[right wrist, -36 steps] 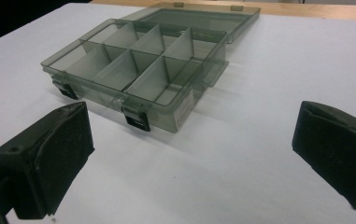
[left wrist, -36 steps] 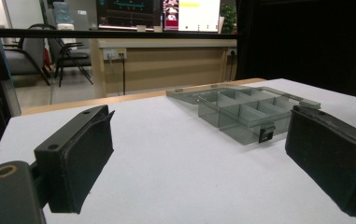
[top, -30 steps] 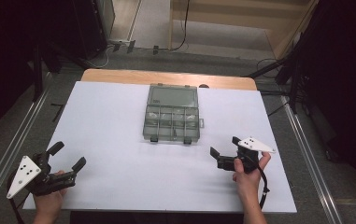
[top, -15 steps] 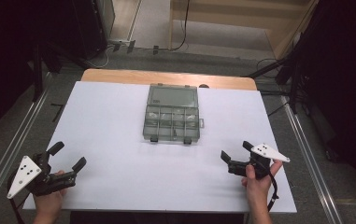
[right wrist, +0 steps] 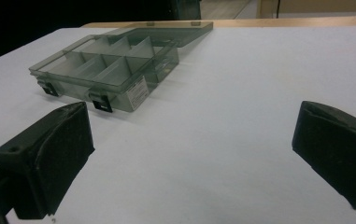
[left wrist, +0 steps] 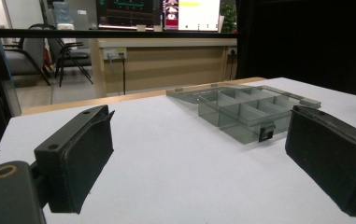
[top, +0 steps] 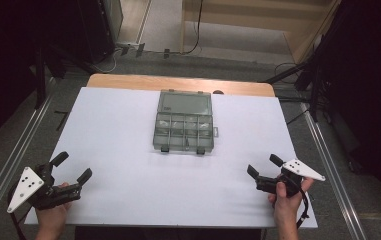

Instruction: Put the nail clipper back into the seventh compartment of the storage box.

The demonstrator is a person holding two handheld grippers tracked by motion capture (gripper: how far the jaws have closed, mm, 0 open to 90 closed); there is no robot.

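Note:
A smoky clear compartment box lies in the middle of the white table top, its lid folded flat open toward the far side. Its compartments look empty. My left gripper rests open at the near left corner, held by a hand, far from the box. My right gripper stands open at the near right, also well short of the box. The left gripper view has the box ahead to the right between wide-apart jaws. The right gripper view has the box ahead to the left.
A wooden strip runs along the table's far edge. Metal rails flank both sides, with dark stands and cables on the floor beyond. A white label sits on the box's side wall.
My right gripper has drawn back toward the near right corner, away from the box. The left gripper and the box have stayed put.

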